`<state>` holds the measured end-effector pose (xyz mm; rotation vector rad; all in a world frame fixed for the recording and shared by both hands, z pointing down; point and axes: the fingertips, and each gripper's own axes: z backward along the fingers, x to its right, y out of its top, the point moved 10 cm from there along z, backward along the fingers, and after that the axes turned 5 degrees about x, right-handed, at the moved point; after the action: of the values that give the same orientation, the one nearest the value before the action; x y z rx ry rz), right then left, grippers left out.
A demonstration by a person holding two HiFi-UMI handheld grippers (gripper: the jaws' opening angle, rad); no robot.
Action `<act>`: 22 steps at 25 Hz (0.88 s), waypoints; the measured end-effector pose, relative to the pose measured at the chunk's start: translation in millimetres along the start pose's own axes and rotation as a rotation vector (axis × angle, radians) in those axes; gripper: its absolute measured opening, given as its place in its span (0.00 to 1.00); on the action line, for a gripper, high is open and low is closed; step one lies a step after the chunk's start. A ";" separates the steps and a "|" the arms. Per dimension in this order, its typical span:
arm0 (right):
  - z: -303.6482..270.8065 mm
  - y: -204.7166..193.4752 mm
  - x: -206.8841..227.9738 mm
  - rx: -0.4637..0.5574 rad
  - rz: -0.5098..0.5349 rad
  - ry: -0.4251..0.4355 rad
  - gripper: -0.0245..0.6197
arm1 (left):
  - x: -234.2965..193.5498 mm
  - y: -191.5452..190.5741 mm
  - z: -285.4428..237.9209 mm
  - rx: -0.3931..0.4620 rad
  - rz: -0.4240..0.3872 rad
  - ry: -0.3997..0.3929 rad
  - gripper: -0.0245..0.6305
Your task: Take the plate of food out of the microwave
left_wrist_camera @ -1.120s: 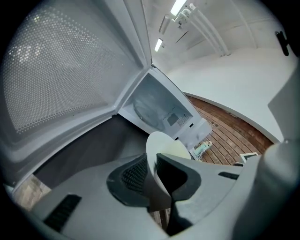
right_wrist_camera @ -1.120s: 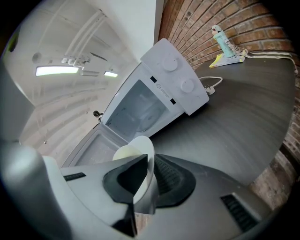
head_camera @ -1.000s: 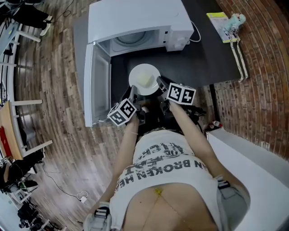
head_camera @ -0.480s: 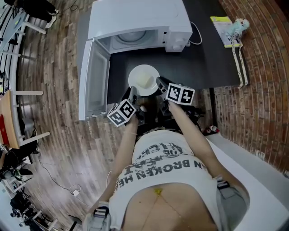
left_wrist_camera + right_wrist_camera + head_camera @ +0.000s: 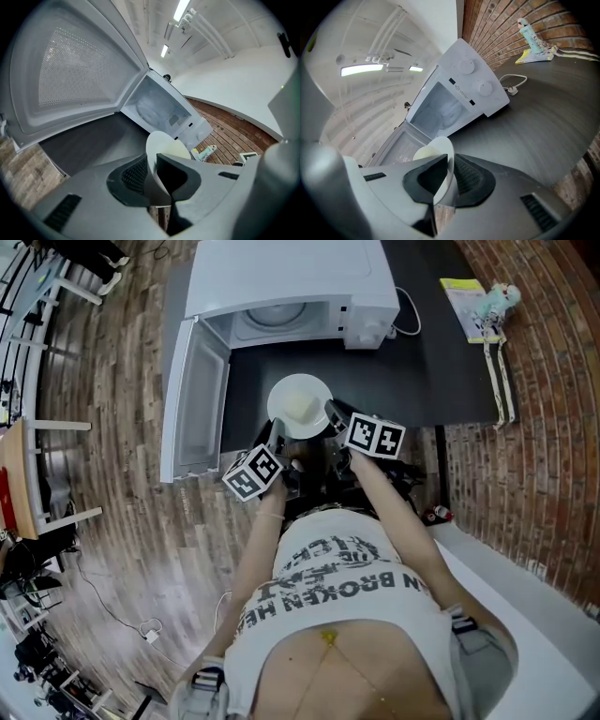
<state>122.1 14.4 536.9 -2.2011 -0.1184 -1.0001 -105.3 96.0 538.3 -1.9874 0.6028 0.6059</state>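
Observation:
A white plate (image 5: 299, 405) with pale yellow food (image 5: 301, 406) is held over the dark table, in front of the white microwave (image 5: 291, 287), whose door (image 5: 195, 407) hangs wide open. My left gripper (image 5: 275, 439) is shut on the plate's near-left rim (image 5: 157, 154). My right gripper (image 5: 333, 415) is shut on its right rim (image 5: 446, 161). In both gripper views the plate stands edge-on between the pads, with the empty microwave cavity (image 5: 157, 110) (image 5: 440, 110) beyond it.
The dark table (image 5: 431, 362) carries a yellow booklet and a small toy (image 5: 478, 296) at its far right. A cord (image 5: 408, 310) trails from the microwave. Brick floor lies at the right, wooden floor and chairs (image 5: 28, 474) at the left. The person's torso fills the near side.
The plate and both grippers keep the same place in the view. The camera has shifted slightly, so the microwave and its door sit a little further up and left.

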 end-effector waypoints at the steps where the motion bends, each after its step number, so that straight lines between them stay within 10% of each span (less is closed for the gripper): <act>1: 0.2 0.1 0.0 -0.001 0.001 0.001 0.10 | 0.2 -0.4 0.2 0.001 0.000 -0.001 0.14; 22: 6.1 -5.1 -0.1 -0.019 0.006 0.011 0.10 | 1.4 -8.3 10.1 0.016 0.023 -0.005 0.14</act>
<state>124.1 22.1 536.9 -2.2111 -0.0979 -1.0142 -100.7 108.3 538.3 -1.9659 0.6261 0.6177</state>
